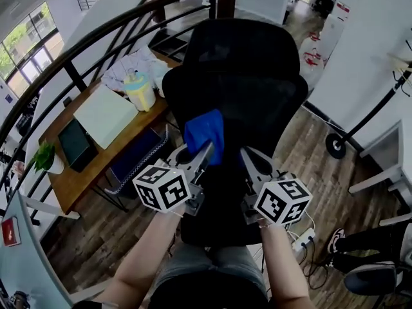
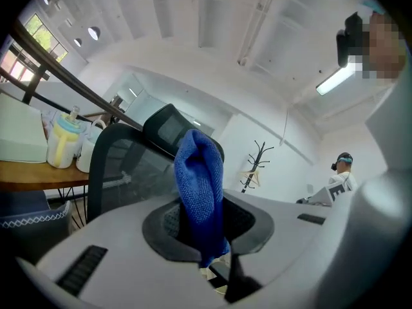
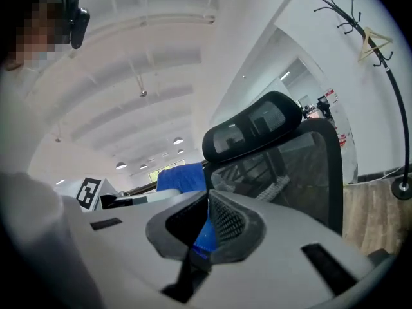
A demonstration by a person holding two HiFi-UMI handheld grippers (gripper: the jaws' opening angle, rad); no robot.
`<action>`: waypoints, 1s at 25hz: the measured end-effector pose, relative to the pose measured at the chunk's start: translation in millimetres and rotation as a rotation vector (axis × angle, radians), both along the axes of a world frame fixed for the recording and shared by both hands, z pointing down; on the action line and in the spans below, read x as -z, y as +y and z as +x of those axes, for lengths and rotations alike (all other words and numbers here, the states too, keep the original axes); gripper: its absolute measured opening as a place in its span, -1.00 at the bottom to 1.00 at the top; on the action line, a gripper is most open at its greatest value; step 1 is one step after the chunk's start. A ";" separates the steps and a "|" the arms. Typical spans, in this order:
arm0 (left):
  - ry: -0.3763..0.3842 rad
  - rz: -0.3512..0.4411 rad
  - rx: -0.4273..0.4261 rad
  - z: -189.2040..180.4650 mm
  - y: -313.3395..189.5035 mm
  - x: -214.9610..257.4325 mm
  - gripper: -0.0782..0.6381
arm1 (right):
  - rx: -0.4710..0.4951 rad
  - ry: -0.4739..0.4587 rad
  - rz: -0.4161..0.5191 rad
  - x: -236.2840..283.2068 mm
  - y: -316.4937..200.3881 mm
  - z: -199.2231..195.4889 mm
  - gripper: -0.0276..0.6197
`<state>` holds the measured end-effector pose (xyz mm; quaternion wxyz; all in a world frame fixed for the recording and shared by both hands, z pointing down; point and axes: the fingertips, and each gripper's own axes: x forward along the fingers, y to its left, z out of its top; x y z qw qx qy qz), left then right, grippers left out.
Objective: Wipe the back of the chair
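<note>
Wiping looks under way: the left gripper [image 1: 206,149] is clamped on a bunched blue cloth [image 1: 205,131], held against the chair back [image 1: 261,98] near its left edge. The back is upright black mesh. The right gripper [image 1: 247,152], jaws together and seemingly empty, hangs just beside. Next, I judge, comes a firm sweep across the mesh.

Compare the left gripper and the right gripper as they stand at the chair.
The left gripper is shut on a blue cloth that stands up out of its jaws; the right gripper is shut with its jaws met at the tips and grips nothing. The left gripper holds its cloth up at the chair back; the right gripper brings nothing to it. Both point at the chair back, side by side.
</note>
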<state>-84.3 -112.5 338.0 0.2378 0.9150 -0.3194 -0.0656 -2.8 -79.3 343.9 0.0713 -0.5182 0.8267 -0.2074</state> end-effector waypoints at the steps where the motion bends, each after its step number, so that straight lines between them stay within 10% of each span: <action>1: -0.001 0.011 -0.009 0.6 5.6 5.5 -0.56 | -0.003 0.005 0.010 5.9 4.2 -0.8 -0.82; 25: -0.012 0.065 -0.116 -2.7 82.8 32.0 -0.56 | -0.072 0.029 0.105 41.2 78.0 -9.3 -0.82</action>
